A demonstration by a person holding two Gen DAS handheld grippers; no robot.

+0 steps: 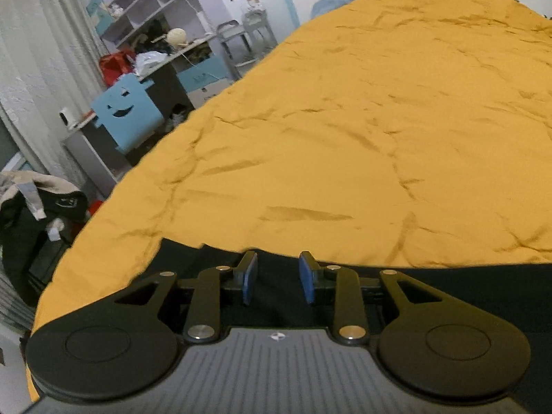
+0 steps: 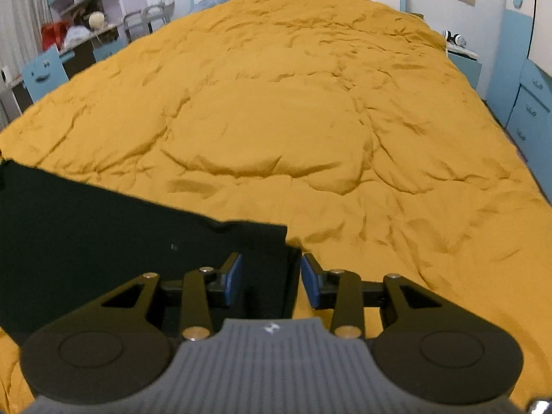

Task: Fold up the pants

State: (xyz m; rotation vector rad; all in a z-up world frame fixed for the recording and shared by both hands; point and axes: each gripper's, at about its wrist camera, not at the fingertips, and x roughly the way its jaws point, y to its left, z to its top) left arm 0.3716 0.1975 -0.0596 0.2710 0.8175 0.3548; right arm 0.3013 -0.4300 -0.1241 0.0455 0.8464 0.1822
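the pants (image 2: 103, 227) lie flat on the bed (image 2: 293, 120), at its near end. the left tongs (image 1: 278, 277) hang over the pants' far edge; the right tongs (image 2: 270, 281) straddle their right-hand corner. a desk (image 1: 165, 58) with shelves (image 1: 145, 3) above stands left of the bed; a nightstand (image 2: 464, 62) sits right of the bed's far end.

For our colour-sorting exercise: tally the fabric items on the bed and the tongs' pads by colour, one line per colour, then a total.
Mustard yellow: 1, the duvet
Black: 1, the pants
Blue: 4 pads, two on the left tongs and two on the right tongs
Total: 6
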